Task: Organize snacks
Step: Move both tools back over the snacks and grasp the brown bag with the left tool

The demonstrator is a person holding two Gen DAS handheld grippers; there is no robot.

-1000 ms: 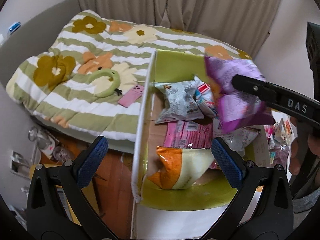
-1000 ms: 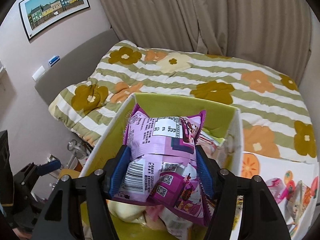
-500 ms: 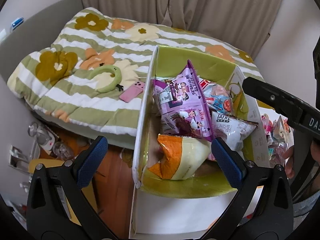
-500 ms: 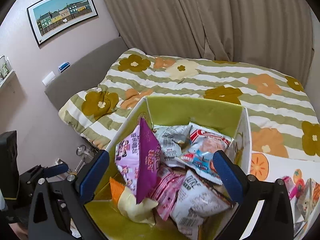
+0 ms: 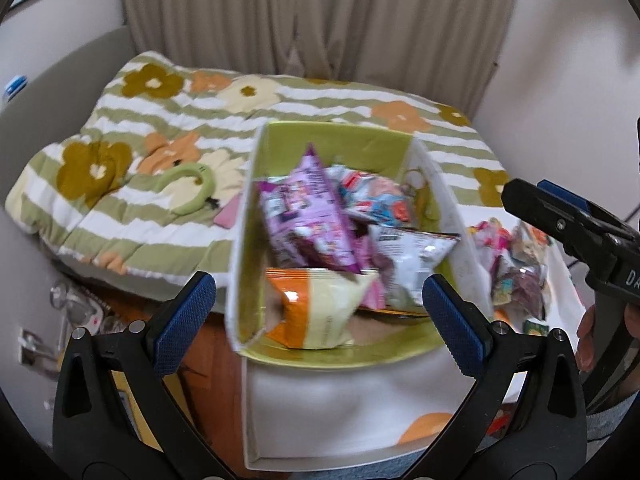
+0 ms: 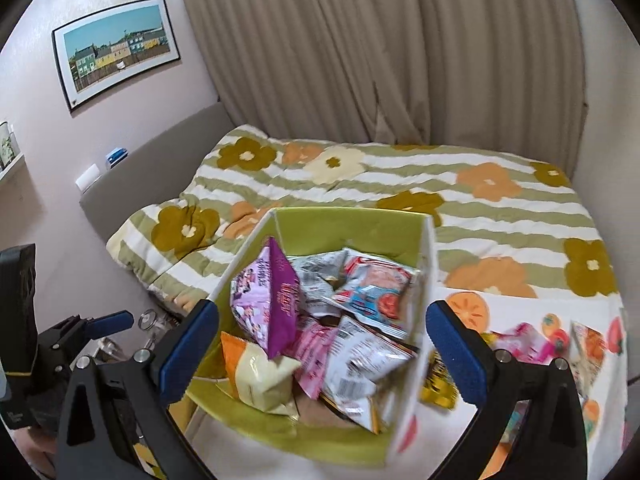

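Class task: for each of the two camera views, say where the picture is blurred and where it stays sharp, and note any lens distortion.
Left wrist view: the box and orange-and-cream bag smear with motion blur; the left tool stays sharp.
Right wrist view: snack bags such as the purple bag blur slightly, the right tool stays crisp; the fisheye lens bends both views, with dark corners.

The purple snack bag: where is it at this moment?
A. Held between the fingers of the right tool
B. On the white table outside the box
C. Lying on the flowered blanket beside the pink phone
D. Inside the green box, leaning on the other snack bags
D. The purple snack bag stands tilted inside the green box among the other bags, and the right tool is open with nothing between its fingers.
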